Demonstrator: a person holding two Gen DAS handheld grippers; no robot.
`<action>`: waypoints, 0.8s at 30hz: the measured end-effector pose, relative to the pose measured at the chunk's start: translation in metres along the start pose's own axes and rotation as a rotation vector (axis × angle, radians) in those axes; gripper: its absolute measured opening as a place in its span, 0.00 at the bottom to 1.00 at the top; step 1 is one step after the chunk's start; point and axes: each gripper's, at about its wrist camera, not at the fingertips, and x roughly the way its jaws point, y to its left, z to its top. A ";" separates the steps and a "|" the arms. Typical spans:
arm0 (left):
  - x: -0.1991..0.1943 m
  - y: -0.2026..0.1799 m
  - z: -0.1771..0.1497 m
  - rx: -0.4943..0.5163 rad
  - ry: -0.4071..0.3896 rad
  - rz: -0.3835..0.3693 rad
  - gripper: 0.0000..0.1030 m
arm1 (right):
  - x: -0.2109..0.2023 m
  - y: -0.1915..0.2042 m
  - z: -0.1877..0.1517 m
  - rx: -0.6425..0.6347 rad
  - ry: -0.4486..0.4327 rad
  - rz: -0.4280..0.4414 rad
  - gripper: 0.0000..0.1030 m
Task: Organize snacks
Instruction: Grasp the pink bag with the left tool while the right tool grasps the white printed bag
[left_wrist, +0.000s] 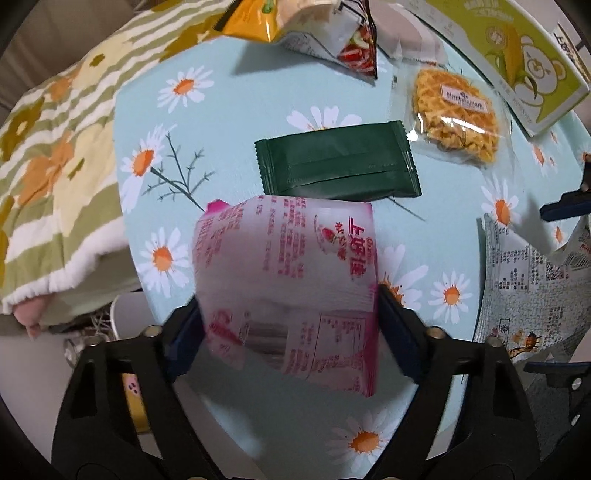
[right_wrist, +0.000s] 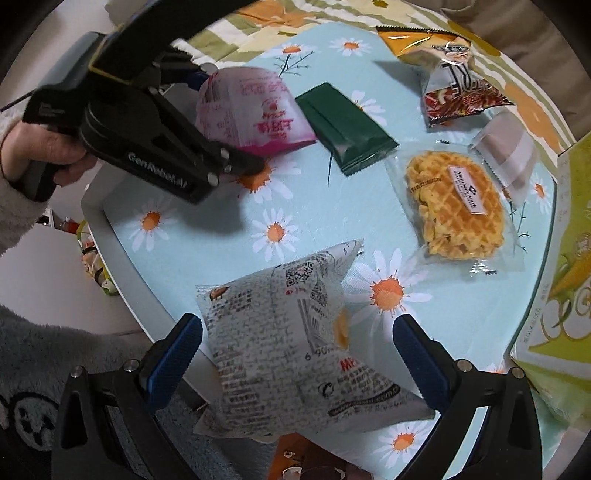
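Snacks lie scattered across the daisy-print table (right_wrist: 207, 254). Left gripper (left_wrist: 288, 306) pinches the pink packet (left_wrist: 288, 288) near the table's edge, ready to sort; right gripper (right_wrist: 297, 345) straddles the white printed bag (right_wrist: 295, 354), fingers wide, apparently not yet squeezing.

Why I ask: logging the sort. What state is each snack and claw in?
left claw: shut on pink bag
right claw: open, white bag between its pads, ungripped
pink bag: gripped at both sides
white bag: puffed, not gripped
green packet: sealed, flat on table
waffle: wrapped, lying flat
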 end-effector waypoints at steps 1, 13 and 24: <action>-0.001 0.002 0.000 -0.006 0.000 0.000 0.70 | 0.002 0.000 0.000 -0.003 0.007 0.005 1.00; -0.009 0.011 -0.008 -0.052 -0.021 -0.030 0.56 | 0.025 0.003 0.010 -0.026 0.051 0.026 0.95; -0.023 0.013 -0.018 -0.101 -0.050 -0.051 0.53 | 0.018 0.011 0.015 -0.027 0.018 0.014 0.64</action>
